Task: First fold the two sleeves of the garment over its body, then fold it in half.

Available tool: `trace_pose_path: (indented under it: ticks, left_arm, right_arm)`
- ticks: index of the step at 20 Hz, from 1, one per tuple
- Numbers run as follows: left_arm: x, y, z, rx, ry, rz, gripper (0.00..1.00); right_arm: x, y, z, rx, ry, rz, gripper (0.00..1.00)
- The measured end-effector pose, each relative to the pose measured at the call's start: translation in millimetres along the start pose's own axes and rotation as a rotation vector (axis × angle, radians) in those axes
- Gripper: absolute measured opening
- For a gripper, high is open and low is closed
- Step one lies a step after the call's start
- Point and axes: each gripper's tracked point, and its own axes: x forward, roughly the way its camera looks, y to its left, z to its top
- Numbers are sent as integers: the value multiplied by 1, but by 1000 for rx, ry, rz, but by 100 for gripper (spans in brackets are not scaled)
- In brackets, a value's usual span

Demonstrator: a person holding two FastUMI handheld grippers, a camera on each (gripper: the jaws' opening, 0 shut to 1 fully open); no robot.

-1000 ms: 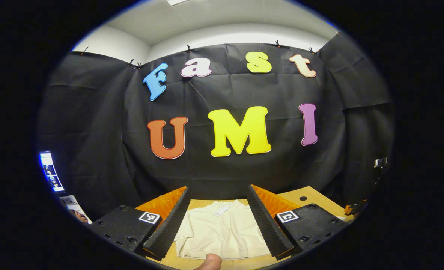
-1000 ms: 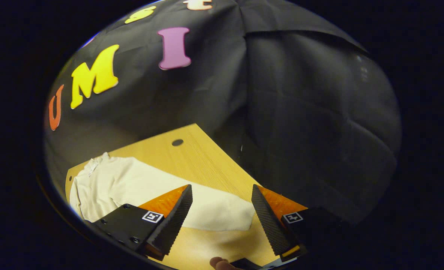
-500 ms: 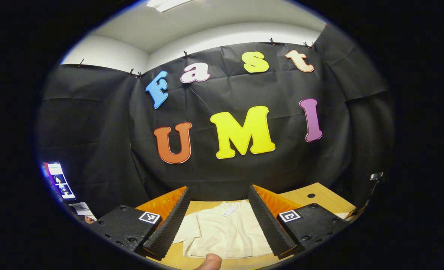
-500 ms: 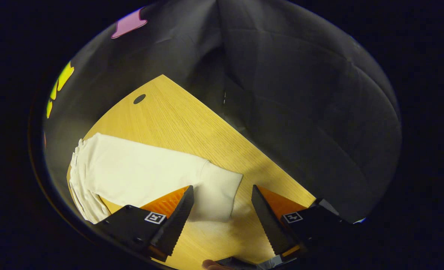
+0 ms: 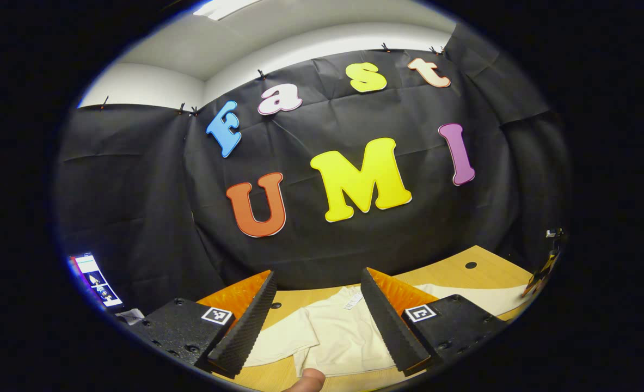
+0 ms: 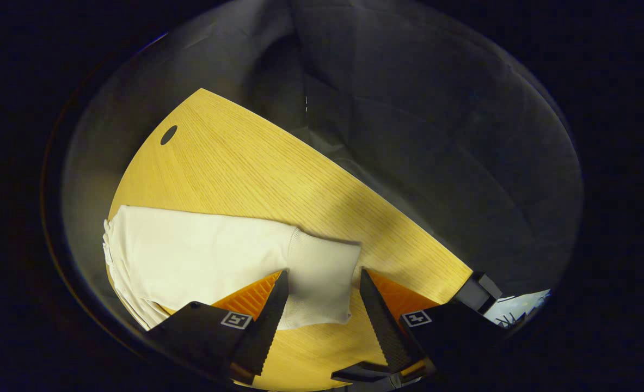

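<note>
Straddling the sleeve cuff (image 6: 322,283), right hand-held gripper (image 6: 322,326) gapes.

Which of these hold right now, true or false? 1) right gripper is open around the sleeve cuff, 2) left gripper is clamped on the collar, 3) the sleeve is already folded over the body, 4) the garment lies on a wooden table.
1) True. The right gripper is open with its fingers either side of the cuff of the sleeve; whether they touch the fabric cannot be told.
2) False. The left gripper is open above the garment, gripping nothing.
3) False. In the right gripper view the sleeve lies stretched out flat on the table, away from the body.
4) True. The cream garment lies on a light wood table.
</note>
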Motion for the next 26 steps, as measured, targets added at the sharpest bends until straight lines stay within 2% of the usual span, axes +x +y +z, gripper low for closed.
trace_pose_path:
  ticks: [1,2,3,5,6,13,14,15,16,17,18,20,24,26]
  left_arm:
    - [1,4,-6,-13,15,3,99]
    - [3,8,-12,-23,29,6,99]
    - [5,13,-18,-27,44,10,99]
    - [7,24,-29,-27,72,22,99]
    - [7,30,-31,-25,73,27,99]
    - [11,55,-55,-42,121,50,99]
    - [12,56,-53,-42,118,47,99]
    - [14,56,-53,-41,113,43,99]
    - [16,57,-51,-37,108,41,99]
    - [17,57,-50,-34,101,36,99]
    - [19,56,-48,-30,93,32,99]
    - [22,56,-46,-29,84,20,99]
    - [30,56,-45,-59,66,-6,99]
    - [34,57,-46,-75,58,-20,99]
  right_arm:
    - [-1,5,-1,21,27,25,84]
    - [-2,6,1,26,38,23,69]
    - [-1,7,1,17,60,19,64]
    - [6,-1,3,-16,65,-6,64]
    - [3,-1,3,-27,66,-6,45]
    - [1,2,3,-45,87,-25,42]
    - [5,10,3,-13,87,13,42]
    - [-7,10,6,12,97,0,23]
    - [-1,13,2,38,93,-3,4]
    - [-1,12,1,27,94,-4,5]
    - [-4,12,2,13,86,-6,1]
    - [-13,14,9,-35,43,-8,4]
    - [-53,34,13,-28,6,35,3]
    - [-74,48,19,-38,-34,58,0]
